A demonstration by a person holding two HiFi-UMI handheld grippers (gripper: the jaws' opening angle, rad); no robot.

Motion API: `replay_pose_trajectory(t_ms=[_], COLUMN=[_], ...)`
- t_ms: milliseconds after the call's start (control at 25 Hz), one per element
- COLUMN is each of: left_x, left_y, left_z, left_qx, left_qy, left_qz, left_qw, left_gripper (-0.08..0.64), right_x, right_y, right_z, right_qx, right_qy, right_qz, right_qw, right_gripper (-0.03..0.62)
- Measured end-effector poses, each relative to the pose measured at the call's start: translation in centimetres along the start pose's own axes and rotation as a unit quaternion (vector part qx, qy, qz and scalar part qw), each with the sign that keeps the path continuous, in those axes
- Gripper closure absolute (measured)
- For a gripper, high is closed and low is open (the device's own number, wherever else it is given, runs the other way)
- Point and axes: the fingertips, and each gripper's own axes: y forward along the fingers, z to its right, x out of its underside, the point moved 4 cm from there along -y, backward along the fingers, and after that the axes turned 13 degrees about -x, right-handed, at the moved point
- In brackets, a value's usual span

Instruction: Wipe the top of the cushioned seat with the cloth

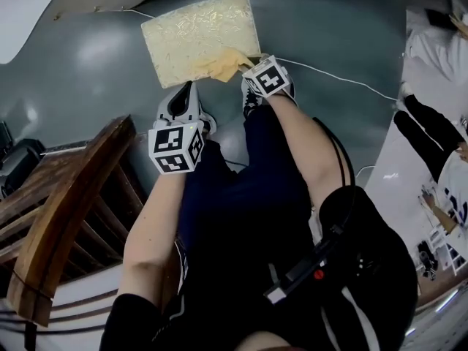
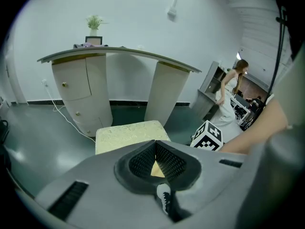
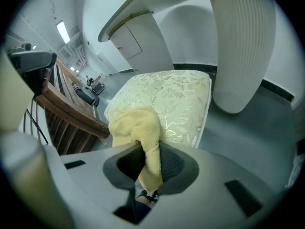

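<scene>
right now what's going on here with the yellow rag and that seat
A person stands over the cushioned seat with a gripper in each hand. The right gripper is shut on the yellow cloth, which rests on the seat's near edge. The left gripper is shut and empty, close to that same edge.

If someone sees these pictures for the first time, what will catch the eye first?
The yellow cloth stands out first: the right gripper is shut on it, at the near corner of the pale cushioned seat, which stands on the grey floor. The left gripper hangs beside it, jaws together and empty.
</scene>
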Motion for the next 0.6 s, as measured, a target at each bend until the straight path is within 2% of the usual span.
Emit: replay_pose_trajectory(t_ms=[200,280,360,440,600], left_x=[-1.7,-2.2,-2.9,-3.7,-5.8], left_y=[-1.1,-1.9,-2.8,-3.8,-4.8], left_z=[0.4,0.5,0.6,0.6,1.1], left_qx=[0.004,0.006,0.01,0.016,0.034], left_qy=[0.012,0.017,0.017,0.019,0.036], left_qz=[0.005,0.005,0.006,0.009,0.026], left_qw=[0.9999,0.9998,0.9998,0.9997,0.9984], left_gripper=[0.555,0.555,0.555,0.555,0.555], right_x=[1.0,1.0,1.3,2.0,1.2], right_y=[-1.5,-2.6,-3.6,-5.1,-8.0], right_z=[1.5,2.0,1.6,0.6,-0.2], right_qx=[0.03,0.047,0.049,0.045,0.052], right_qy=[0.036,0.027,0.024,0.04,0.042], right_qz=[-0.029,-0.041,-0.05,-0.069,-0.056], right_qw=[0.998,0.998,0.997,0.996,0.996], right_gripper=[0.518,0.518,0.518,0.518,0.518])
